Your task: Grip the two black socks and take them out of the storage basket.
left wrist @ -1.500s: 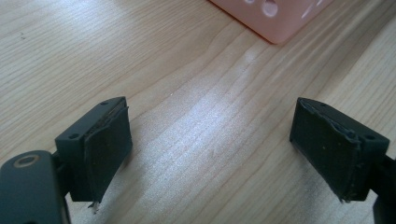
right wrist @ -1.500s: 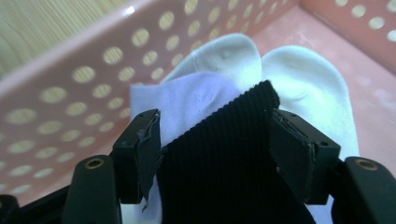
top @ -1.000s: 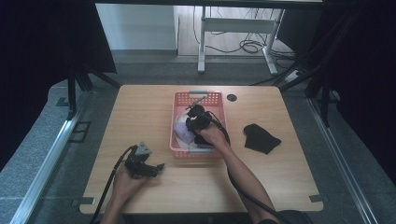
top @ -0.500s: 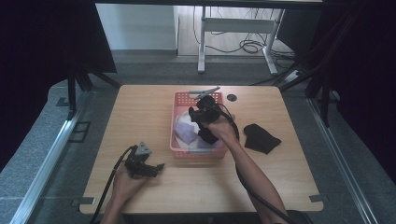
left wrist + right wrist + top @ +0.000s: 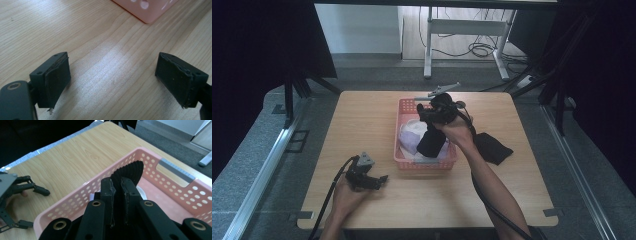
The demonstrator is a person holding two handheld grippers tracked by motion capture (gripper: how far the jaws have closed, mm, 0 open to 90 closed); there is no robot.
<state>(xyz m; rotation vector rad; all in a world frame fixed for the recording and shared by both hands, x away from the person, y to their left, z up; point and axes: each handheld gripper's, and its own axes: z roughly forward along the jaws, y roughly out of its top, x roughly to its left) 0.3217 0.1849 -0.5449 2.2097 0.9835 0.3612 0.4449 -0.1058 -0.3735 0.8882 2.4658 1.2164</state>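
Right, right gripper is clamped tight on a black sock that hangs long-axis-down over the pink basket, with the other black sock on the table at 4 o'clock from it, and the left gripper idle, spread wide.

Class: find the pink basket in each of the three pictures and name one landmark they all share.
High view: pink basket at table centre, beneath the right gripper.
Left gripper view: one basket corner at the top edge.
Right gripper view: basket rim crosses the middle, behind the jaws.
Shared landmark: the wooden table.
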